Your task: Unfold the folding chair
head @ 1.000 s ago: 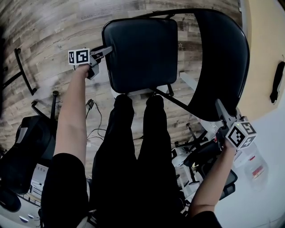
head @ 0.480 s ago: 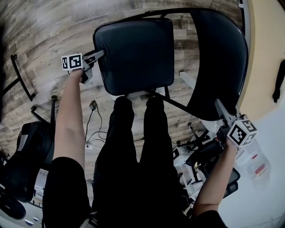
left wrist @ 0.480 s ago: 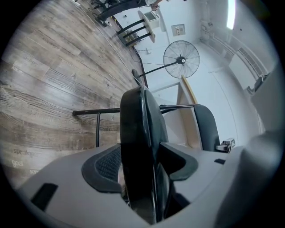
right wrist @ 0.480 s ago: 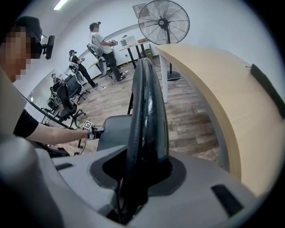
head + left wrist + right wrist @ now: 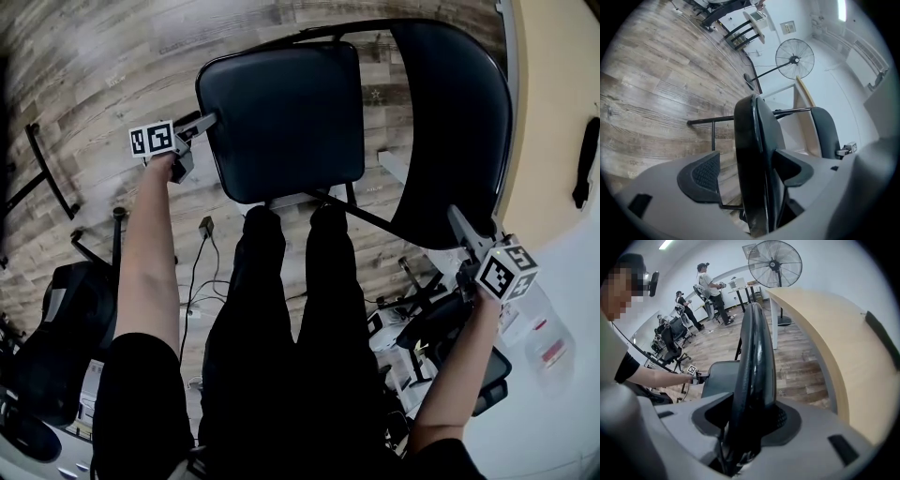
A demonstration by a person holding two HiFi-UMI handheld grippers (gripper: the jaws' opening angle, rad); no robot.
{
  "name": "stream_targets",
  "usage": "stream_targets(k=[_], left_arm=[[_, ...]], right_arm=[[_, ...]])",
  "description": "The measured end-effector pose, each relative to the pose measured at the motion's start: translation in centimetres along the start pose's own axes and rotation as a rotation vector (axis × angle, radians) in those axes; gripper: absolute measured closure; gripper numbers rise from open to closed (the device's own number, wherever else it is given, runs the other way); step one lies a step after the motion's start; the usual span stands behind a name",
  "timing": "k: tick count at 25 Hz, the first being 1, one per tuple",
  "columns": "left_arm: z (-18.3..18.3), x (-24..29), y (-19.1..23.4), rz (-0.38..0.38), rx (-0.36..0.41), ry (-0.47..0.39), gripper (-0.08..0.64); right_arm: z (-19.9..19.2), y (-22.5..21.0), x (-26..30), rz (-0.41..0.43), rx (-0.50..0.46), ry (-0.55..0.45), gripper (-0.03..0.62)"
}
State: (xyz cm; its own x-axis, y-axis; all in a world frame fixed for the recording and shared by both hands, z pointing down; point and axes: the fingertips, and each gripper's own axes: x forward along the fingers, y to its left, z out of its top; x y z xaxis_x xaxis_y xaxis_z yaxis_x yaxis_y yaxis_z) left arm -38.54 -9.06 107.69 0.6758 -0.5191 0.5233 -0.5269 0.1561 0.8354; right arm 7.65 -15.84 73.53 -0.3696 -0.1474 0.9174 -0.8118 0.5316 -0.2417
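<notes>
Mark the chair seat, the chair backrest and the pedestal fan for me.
chair seat (image 5: 281, 117): head view, middle of the cushion top.
chair backrest (image 5: 459, 127): head view, middle of the padded panel.
pedestal fan (image 5: 774, 263): right gripper view, hub of the round cage.

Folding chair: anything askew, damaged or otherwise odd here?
Nothing stands out. The folding chair stands opened on the wood floor, seat down, backrest upright, no visible damage. The left gripper around the seat edge and the right gripper around the backrest edge have just been opening their jaws.
</notes>
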Motion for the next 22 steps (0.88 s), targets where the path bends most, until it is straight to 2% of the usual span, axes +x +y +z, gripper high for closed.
stream_targets(k=[2, 4, 8, 12, 18, 22], left_arm=[[0.2, -0.8, -0.3, 0.047, 0.026, 0.000, 0.213], [0.2, -1.7, -1.0, 0.088, 0.050, -0.002, 0.213], [-0.3, -4.5, -3.4, 0.160, 0.091, -0.020, 0.213], [0.1, -8.2, -7.2, 0.213, 0.188, -0.036, 0.215], [0.7, -13.7, -18.9, 0.187, 0.327, -0.107, 0.215], [0.4, -16.3, -28.7, 0.138, 0.431, -0.160, 0.215]], right_arm=[[0.3, -0.4, -0.6, -0.034, -0.018, 0.001, 0.389], [0.7, -0.7, -1.8, -0.056, -0.018, -0.009, 0.364], [2.8, -0.9, -4.9, -0.115, -0.062, -0.053, 0.359], [6.9, 0.1, -8.1, -0.148, -0.099, -0.202, 0.359], [10.9, 5.3, -12.6, -0.090, -0.187, -0.467, 0.359], [11.4, 9.2, -14.8, -0.037, -0.262, -0.559, 0.359]])
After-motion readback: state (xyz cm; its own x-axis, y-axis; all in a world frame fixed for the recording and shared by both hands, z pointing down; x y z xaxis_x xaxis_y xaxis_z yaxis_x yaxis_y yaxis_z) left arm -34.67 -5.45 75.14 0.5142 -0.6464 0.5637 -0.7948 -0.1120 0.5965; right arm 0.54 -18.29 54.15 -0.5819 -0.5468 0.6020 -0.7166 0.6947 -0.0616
